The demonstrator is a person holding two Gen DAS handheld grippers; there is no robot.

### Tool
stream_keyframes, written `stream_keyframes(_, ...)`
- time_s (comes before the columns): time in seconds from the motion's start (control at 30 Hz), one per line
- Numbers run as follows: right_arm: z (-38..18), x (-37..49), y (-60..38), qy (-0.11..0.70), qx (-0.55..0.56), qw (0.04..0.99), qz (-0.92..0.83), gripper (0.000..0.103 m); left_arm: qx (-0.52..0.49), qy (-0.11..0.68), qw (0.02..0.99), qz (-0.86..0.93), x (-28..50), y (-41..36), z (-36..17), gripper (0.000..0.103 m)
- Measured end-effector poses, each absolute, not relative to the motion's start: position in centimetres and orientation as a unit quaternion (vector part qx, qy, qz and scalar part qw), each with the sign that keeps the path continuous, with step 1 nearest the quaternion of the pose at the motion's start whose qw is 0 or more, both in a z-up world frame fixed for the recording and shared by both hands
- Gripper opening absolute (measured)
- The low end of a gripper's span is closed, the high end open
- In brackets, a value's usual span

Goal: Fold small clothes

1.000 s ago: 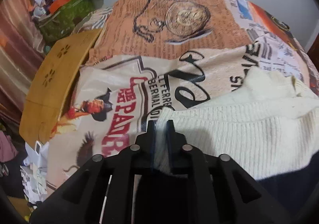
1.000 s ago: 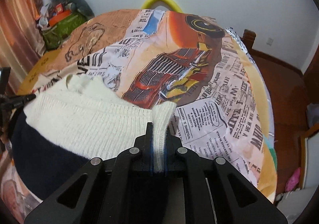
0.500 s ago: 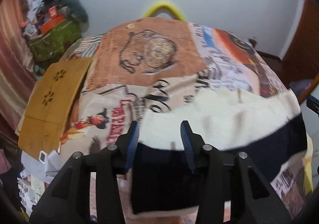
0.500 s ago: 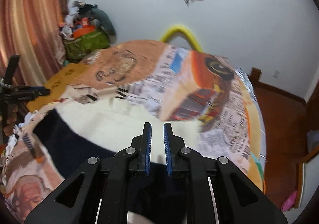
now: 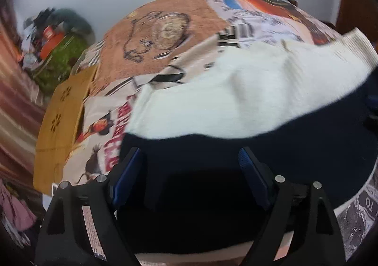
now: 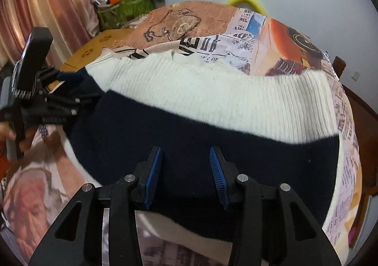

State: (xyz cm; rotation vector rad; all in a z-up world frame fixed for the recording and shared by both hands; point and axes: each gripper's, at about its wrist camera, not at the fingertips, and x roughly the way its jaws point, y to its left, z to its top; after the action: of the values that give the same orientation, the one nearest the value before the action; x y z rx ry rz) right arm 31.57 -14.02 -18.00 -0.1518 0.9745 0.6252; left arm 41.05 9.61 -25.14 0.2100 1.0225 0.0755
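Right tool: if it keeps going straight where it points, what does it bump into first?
Probably the sweater. The right tool is open, and the garment's dark navy part fills the space between and just beyond its fingers, with the cream part farther on. How high the tool sits above the cloth is hard to judge.
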Motion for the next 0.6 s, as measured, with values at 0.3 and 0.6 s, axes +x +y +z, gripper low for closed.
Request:
stream_keyframes(0.3,-17.3,30.4,-20.8,0.455,-0.034,0.863,0.217,0.038,0.038,0.486,0.868,0.091,39.0,15.8,-24.6,0.085)
stream_keyframes(0.6,-16.2,28.7,-23.1,0.450,-0.033,0.873,0.182,0.036,-0.005,0.487,0.861,0.145,36.8,19.9,-23.5,0.084)
